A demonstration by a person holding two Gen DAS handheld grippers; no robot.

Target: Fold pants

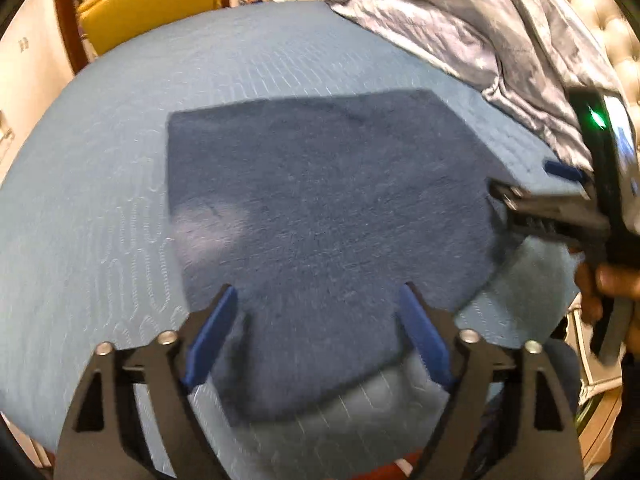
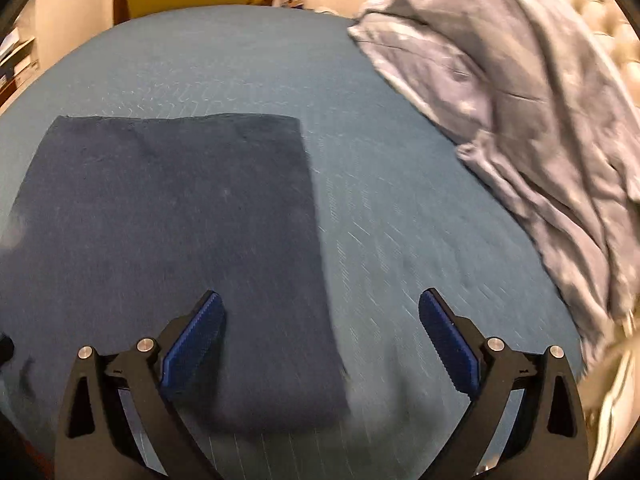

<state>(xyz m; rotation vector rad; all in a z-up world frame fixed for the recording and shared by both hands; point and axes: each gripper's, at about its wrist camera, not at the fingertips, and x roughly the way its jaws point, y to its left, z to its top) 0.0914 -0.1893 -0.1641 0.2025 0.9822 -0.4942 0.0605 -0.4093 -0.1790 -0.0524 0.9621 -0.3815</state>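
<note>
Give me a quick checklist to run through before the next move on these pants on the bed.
1. Left claw open and holding nothing: ok, its blue pads are spread wide.
2. Right claw open and holding nothing: ok, likewise spread.
3. Pants lying flat as a folded rectangle on the blue bedspread: ok, no big wrinkles visible, though the frames are blurred.
4. Edges of the fold lined up: cannot tell, since the layers are not visible from above.
5. Crumpled grey blanket apart from the pants: ok, bare bedspread lies between them.
6. Whether either claw touches the cloth: cannot tell.
</note>
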